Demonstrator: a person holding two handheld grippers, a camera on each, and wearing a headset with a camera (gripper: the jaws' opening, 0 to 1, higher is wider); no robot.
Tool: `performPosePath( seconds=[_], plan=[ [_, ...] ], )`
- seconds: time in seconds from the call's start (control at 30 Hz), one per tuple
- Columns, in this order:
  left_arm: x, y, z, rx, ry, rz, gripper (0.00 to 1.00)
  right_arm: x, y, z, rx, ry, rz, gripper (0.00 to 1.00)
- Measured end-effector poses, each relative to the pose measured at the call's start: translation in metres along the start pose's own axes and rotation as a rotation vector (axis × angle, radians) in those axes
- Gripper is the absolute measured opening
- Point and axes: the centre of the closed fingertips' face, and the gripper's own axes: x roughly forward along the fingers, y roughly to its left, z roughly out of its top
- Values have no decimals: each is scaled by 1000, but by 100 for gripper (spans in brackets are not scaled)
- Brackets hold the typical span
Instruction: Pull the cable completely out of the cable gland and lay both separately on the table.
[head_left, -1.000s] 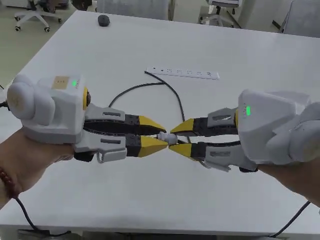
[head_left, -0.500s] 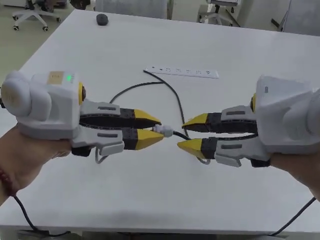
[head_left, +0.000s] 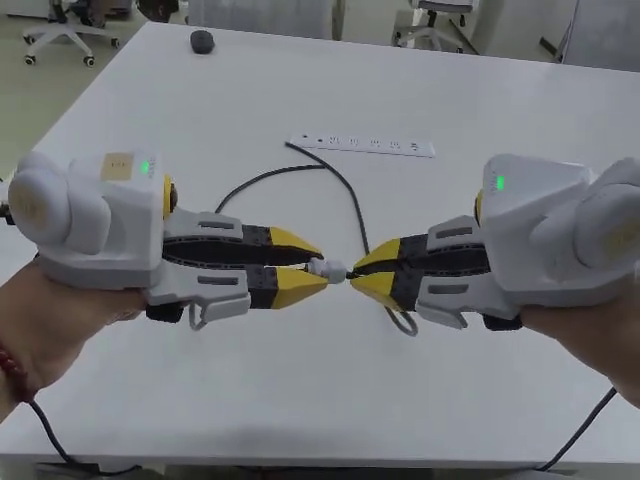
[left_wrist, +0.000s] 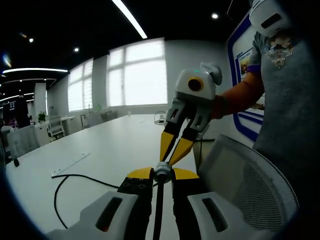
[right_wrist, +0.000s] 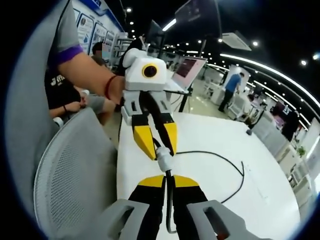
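The cable gland (head_left: 328, 268) is pinched by the left gripper (head_left: 318, 268), the cable (head_left: 357, 210) just beside it by the right gripper (head_left: 356, 272) — above the desk (head_left: 300, 400), where slack is seen looped in the head view.

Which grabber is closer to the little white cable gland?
Left. The left gripper holds the cable gland in its jaws. The right gripper pinches the cable right beside the gland.

White table (head_left: 420, 100), mesh chair (left_wrist: 250, 180) (grey), wheeled chairs (head_left: 60, 35) beyond, bright windows (left_wrist: 145, 75), ceiling light strips (left_wrist: 129, 17)
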Motion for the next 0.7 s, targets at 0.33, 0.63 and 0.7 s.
performPosePath(
  seconds=[0.33,0.63,0.7],
  plan=[
    [-6,4,-3,10,15,15,14,-5,-7,-12,-117,73,-13,0],
    [-6,4,-3,17,19,17,14,-11,-12,-21,-134,96,-18,0],
    [-6,4,-5,19,25,16,14,-12,-13,-25,-133,105,-16,0]
  ],
)
